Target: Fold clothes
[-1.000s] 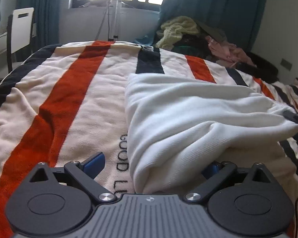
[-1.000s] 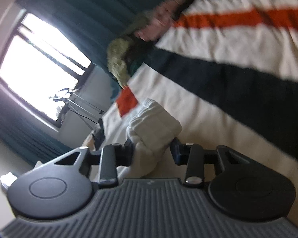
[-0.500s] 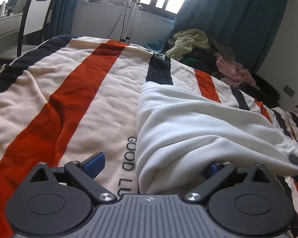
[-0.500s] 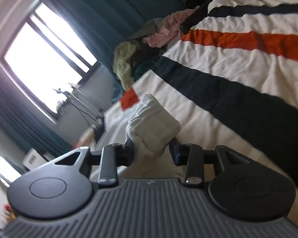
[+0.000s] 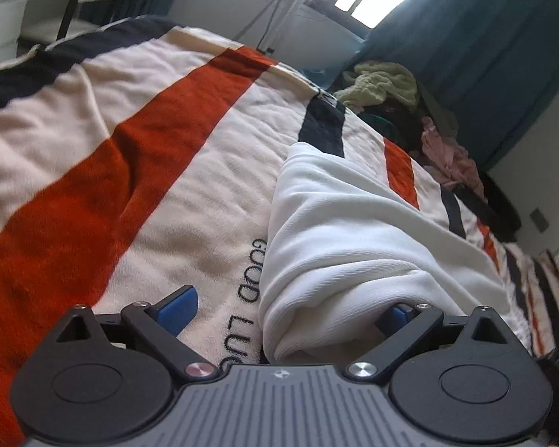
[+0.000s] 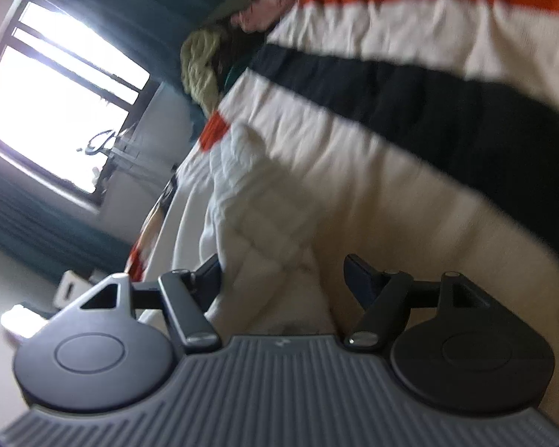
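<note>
Lying folded on the striped blanket (image 5: 138,171) of the bed, the white garment (image 5: 354,246), just beside the "GOOD LUCK" lettering (image 5: 248,294).

Releasing with the right claw (image 6: 283,275): jaws opening, cloth between them but the right finger (image 6: 357,279) already standing clear of it. Standing wide with the left claw (image 5: 283,309), blue left pad (image 5: 179,309) off the fabric over bare blanket, the garment's near corner bulging between the jaws; not gripping, by the look of it.

Letting go cleanly, judging from here: opening fully before backing away, so no pad drags a layer loose. Pulling straight back along the fingers, low and slow. Checking that the fold's edges are lining up; pressing the bulged near corner flat if it is springing up.
</note>
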### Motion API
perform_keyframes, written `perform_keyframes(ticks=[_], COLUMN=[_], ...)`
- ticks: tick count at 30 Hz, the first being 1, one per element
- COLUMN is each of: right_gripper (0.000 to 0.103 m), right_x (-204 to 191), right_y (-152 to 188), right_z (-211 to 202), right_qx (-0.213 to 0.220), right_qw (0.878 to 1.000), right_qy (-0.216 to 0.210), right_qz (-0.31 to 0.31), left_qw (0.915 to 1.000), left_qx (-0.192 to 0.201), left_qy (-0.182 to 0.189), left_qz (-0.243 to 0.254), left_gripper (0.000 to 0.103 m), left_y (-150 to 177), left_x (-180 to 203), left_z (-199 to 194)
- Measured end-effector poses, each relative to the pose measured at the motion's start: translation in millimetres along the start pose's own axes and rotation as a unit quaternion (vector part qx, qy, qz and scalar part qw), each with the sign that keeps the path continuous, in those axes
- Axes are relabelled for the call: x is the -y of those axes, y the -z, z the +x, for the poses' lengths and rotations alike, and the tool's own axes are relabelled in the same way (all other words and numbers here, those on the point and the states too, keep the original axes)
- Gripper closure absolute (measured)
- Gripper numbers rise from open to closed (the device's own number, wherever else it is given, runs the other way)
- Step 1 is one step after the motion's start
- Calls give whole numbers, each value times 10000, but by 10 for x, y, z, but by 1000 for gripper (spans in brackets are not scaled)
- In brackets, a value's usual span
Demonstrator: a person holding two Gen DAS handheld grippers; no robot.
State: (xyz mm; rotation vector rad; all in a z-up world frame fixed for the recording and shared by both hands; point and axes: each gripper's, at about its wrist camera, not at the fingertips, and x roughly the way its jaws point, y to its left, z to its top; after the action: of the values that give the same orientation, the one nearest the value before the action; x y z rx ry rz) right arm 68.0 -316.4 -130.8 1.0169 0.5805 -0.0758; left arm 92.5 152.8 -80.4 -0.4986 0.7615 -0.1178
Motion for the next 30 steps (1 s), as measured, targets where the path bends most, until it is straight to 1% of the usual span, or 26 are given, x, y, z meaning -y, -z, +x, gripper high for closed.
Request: perform_keyframes(ticks=[1, 6, 11, 14, 15, 16, 17, 18, 19, 21, 23, 25, 27, 28, 30], right_gripper=[21, 20, 20, 20, 23, 35, 42, 54, 63, 69, 71, 72, 72, 72, 72], right_x=[-4, 11, 4, -98, -134, -166, -197, -211, -212, -259, -321, -379, -404, -401, -391], right_y=[14, 67, 103, 113, 119, 127, 134, 136, 132, 123, 102, 80, 70, 58, 19], right_z=[28, 176, 290, 302, 300, 296, 292, 282, 257, 179, 102, 40, -1, -2, 5], right_qx=[-63, -395, -467, -453, -420, -377, -334, -298, -238, -9, 201, 352, 444, 476, 525], right_qw=[10000, 9984, 9977, 9974, 9974, 9975, 9973, 9974, 9978, 9980, 9972, 9963, 9957, 9955, 9954], right_qy=[-39, -372, -473, -544, -516, -451, -386, -314, -250, -174, -161, -170, -190, -191, -197], right_qz=[6, 163, 128, -131, -262, -397, -532, -580, -557, -610, -702, -760, -792, -794, -772], left_qw=[10000, 9989, 9982, 9982, 9982, 9982, 9981, 9977, 9972, 9967, 9960, 9932, 9899, 9875, 9798], left_qx=[-14, -64, -83, -116, -190, -248, -303, -398, -520, -624, -677, -767, -775, -777, -849], left_qy=[19, 100, 117, 110, 106, 110, 116, 170, 244, 346, 481, 827, 1185, 1363, 1767], left_qz=[-91, -450, -587, -571, -550, -540, -530, -522, -478, -388, -328, -282, -20, 117, 389], left_gripper=[4, 4, 4, 2, 2, 1, 1, 0, 1, 1, 1, 1, 1, 0, 0], left_y=[-2, -24, -32, -31, -29, -26, -22, -21, -24, -10, 9, 25, 41, 49, 43], left_x=[-19, -111, -133, -120, -121, -124, -127, -119, -100, -68, -50, -43, 12, 41, 108], left_z=[4, 21, 44, 73, 103, 124, 144, 164, 181, 161, 93, -10, -124, -182, -221])
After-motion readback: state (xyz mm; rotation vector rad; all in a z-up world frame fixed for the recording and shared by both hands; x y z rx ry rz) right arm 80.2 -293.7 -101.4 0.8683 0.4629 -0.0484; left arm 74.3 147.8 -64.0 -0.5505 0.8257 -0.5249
